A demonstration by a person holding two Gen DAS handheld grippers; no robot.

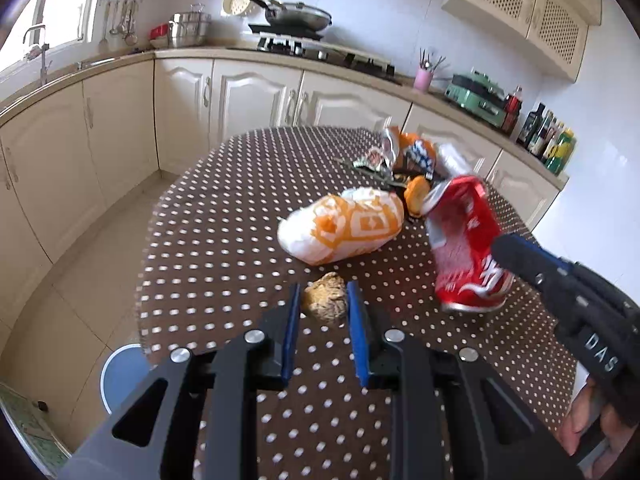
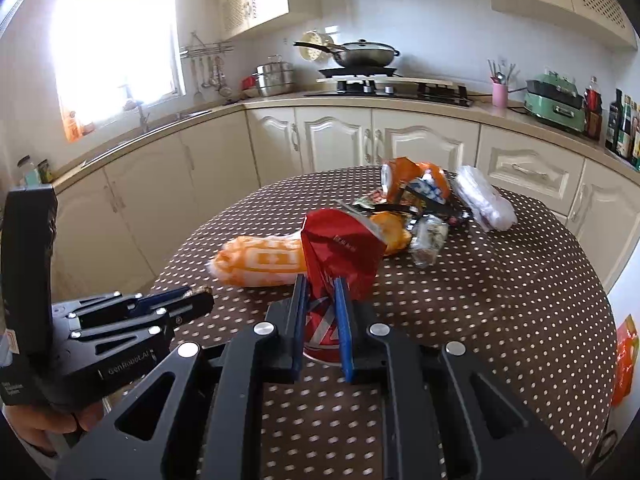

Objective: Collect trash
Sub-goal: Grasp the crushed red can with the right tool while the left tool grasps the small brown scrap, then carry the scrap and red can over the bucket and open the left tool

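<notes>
Right gripper (image 2: 320,284) clamps a crushed red soda can (image 2: 340,256); left gripper (image 1: 324,292) pinches a brownish lump (image 1: 323,298), maybe a walnut.

Can (image 1: 464,240) right of bag (image 1: 344,224), wrapper pile (image 1: 404,156) behind, on table (image 1: 208,240)

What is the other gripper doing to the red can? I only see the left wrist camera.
Observer: The right gripper has its blue pads pinched on the crushed red can, one on each side.
Operator: Is anything hiding behind the can?
Observer: Yes, a crumpled clear wrapper lies on the table, beside the orange scrap.
Operator: Anything else?
Observer: Something orange shows past the table's right edge; I cannot tell what it is.
</notes>
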